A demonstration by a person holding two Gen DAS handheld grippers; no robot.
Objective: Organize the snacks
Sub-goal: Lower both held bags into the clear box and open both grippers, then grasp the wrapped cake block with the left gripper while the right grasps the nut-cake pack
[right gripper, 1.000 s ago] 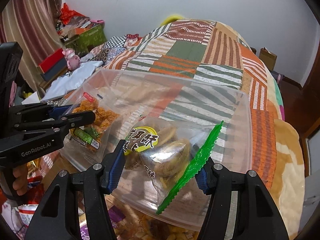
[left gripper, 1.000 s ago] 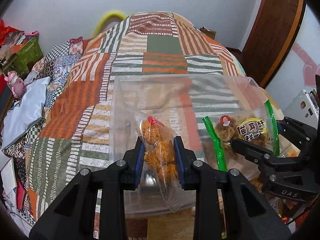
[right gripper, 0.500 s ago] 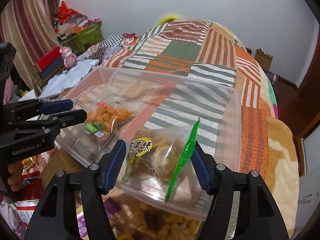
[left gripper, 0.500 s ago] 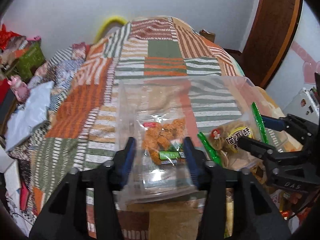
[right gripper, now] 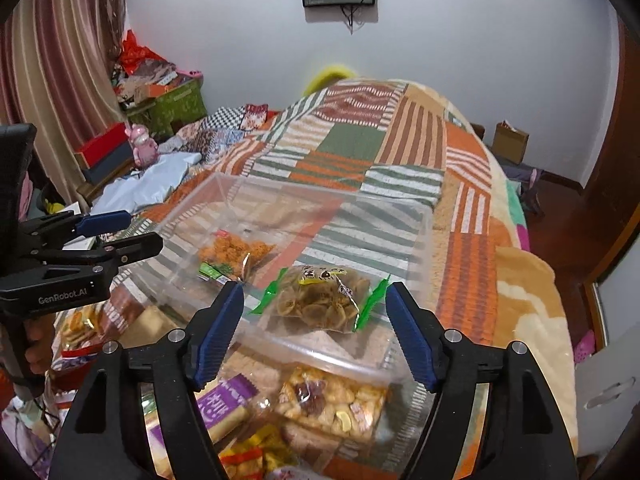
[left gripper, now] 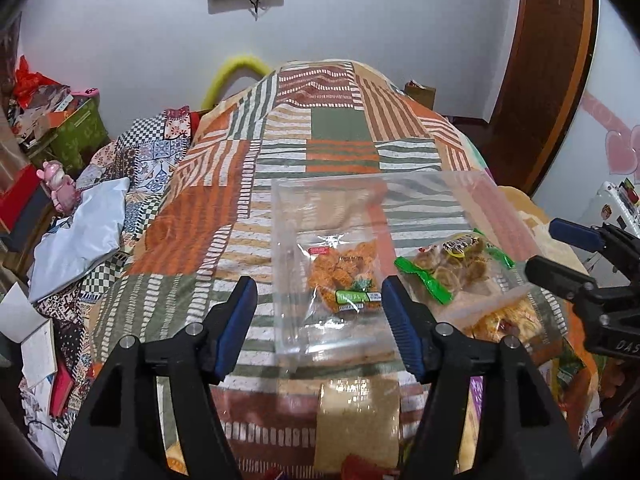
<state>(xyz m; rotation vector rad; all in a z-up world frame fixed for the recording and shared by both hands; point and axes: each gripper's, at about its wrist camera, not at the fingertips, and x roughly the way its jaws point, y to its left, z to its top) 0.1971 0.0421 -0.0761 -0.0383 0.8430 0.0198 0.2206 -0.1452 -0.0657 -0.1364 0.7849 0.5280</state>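
Both snack bags got dropped since a second ago: the left gripper [left gripper: 316,324] had the orange fried-snack bag [left gripper: 346,276] pinched and the right gripper [right gripper: 314,336] had the green-edged biscuit bag [right gripper: 320,300] between its pads. Now both bags lie flat on the floor of the clear plastic bin [left gripper: 400,188], and both sets of jaws have just been opening and pulled up and away. Left stands about half open with nothing in it, right a bit wider, also empty.

Orange bag sits toward the bin's near-left corner, biscuit bag toward the near-right edge, long axis running side to side with its green ends pointing left and right. They lie close together; I can't tell if they touch.

What's left, I'd guess, is the loose snack pile [right gripper: 332,400] on the bedspread [left gripper: 332,128] just outside the bin's near wall. It lies below and slightly behind the right gripper's fingertips, so the right hand looks nearer. Seems like a back-and-down reach.
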